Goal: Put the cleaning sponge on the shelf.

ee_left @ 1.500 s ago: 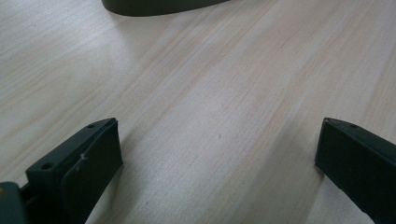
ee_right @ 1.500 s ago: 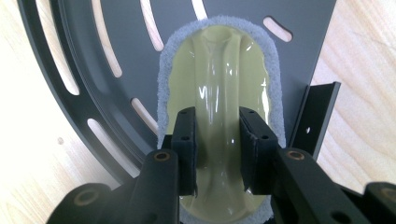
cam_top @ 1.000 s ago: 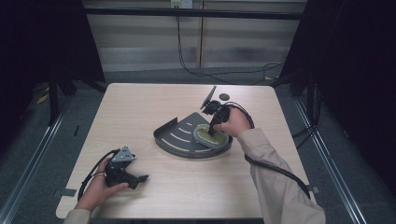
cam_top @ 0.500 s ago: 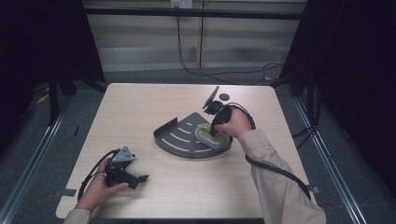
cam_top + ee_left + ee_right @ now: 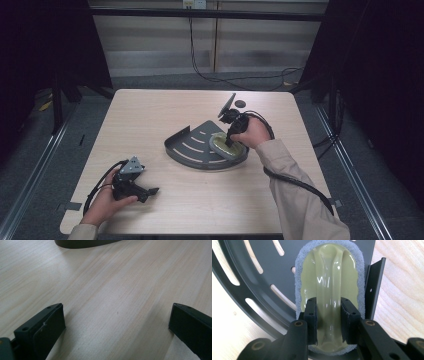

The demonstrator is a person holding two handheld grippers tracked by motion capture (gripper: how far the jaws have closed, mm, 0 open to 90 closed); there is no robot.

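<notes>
A pale yellow-green scrubber (image 5: 328, 277) with a grey foam pad around its edge lies on a dark slotted quarter-round tray (image 5: 262, 270). My right gripper (image 5: 328, 320) points down at it, and its two black pads press on the raised ridge along the scrubber's middle. From the high view, the scrubber (image 5: 219, 143) sits at the tray's (image 5: 192, 147) right side under my right gripper (image 5: 229, 142). My left gripper (image 5: 150, 191) rests on the table near the front left, held by a hand. Its jaws stand wide apart over bare wood (image 5: 116, 325), with nothing between them.
A small black disc (image 5: 240, 103) and a tilted black plate (image 5: 227, 102) lie behind the tray. The tray's upright side wall (image 5: 374, 285) stands close to the scrubber's right. The tray's curved rim (image 5: 82, 243) lies far ahead of the left jaws. Cables trail from both grippers.
</notes>
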